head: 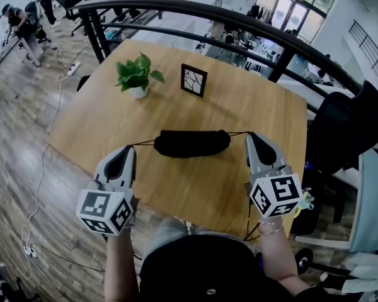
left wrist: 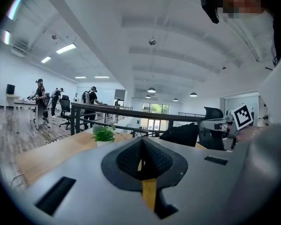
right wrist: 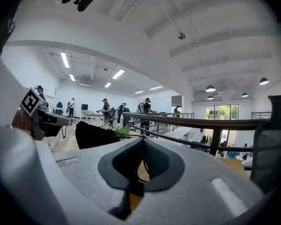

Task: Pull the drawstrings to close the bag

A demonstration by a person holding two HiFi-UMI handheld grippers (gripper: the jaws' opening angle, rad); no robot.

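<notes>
Nearest, the left claw (head: 131, 148) and right claw (head: 251, 136) are held wide apart, both clamped shut. Over the tabletop (head: 195, 194), the black bag (head: 191, 143) is stretched between them, seemingly cinched, since its left drawstring (head: 145, 144) and right drawstring (head: 239, 133) are pinched, one in each claw, and pulled taut.

bag (head: 192, 143) between left gripper (head: 131, 148) and right gripper (head: 250, 136), plant (head: 136, 74) (left of frame (head: 194, 80)) behind.

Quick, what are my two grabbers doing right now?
Left gripper: closed, holding the left drawstring.
Right gripper: closed, holding the right drawstring.
</notes>
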